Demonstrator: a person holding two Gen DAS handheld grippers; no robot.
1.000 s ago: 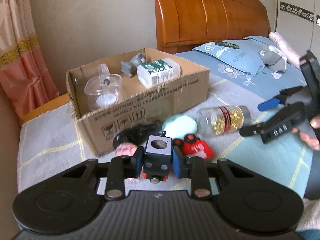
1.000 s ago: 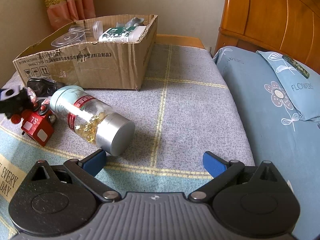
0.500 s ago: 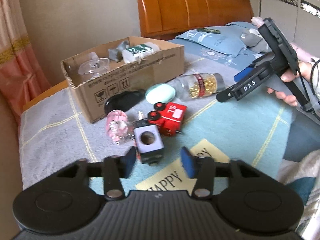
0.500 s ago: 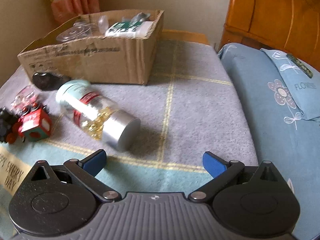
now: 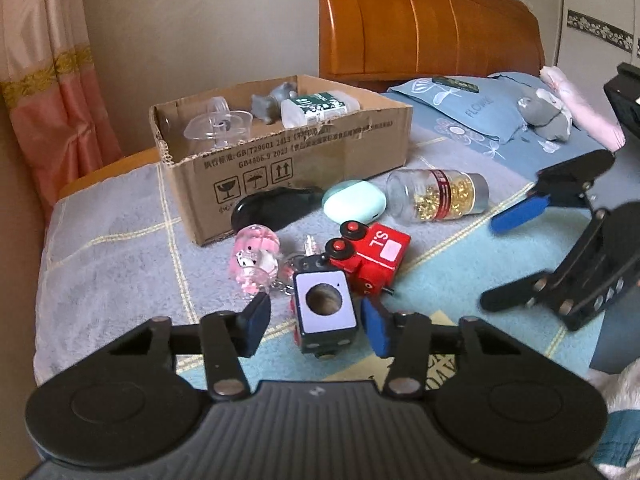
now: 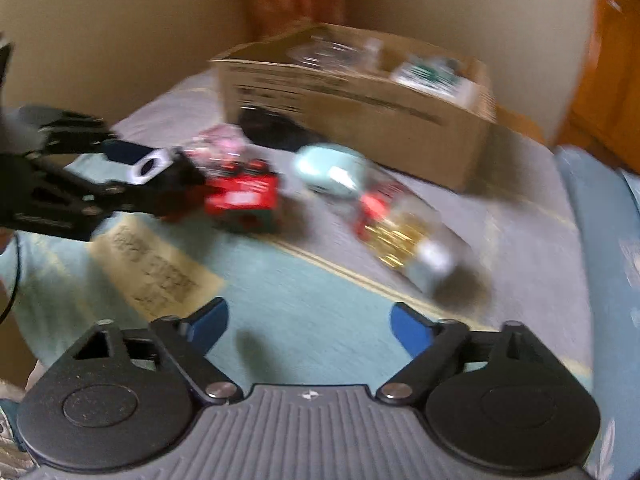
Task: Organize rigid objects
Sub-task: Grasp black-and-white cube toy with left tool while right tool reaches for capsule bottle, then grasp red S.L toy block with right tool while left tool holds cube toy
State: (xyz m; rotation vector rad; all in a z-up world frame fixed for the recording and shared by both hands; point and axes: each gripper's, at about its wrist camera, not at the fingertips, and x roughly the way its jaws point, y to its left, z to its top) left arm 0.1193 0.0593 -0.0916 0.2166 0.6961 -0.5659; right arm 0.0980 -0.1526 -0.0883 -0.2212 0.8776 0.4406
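Six loose items lie on a grey checked blanket [image 5: 112, 248] in front of one cardboard box [image 5: 304, 168]: a black-and-white cube [image 5: 325, 316], a red toy truck [image 5: 370, 256], a pink clear keychain figure [image 5: 256, 262], a mint-green case [image 5: 354, 202], a black oval object [image 5: 276, 210] against the box wall, and a clear jar of gold capsules [image 5: 438, 196] on its side. Inside the box are at least three more: a clear plastic lidded cup [image 5: 218, 130], a grey figurine [image 5: 272, 102] and a white-and-green container [image 5: 318, 106]; the box's front wall hides their lower parts. The left gripper [image 5: 316, 322] brackets the cube, its jaws closing, with a gap visible at each blue pad. The right gripper [image 6: 308, 324] hangs over bare blanket, nothing between its closing jaws. The right wrist view is heavily motion-blurred, so labels there are unreadable. A yellow printed patch [image 6: 156, 268] is partly covered by the left gripper.
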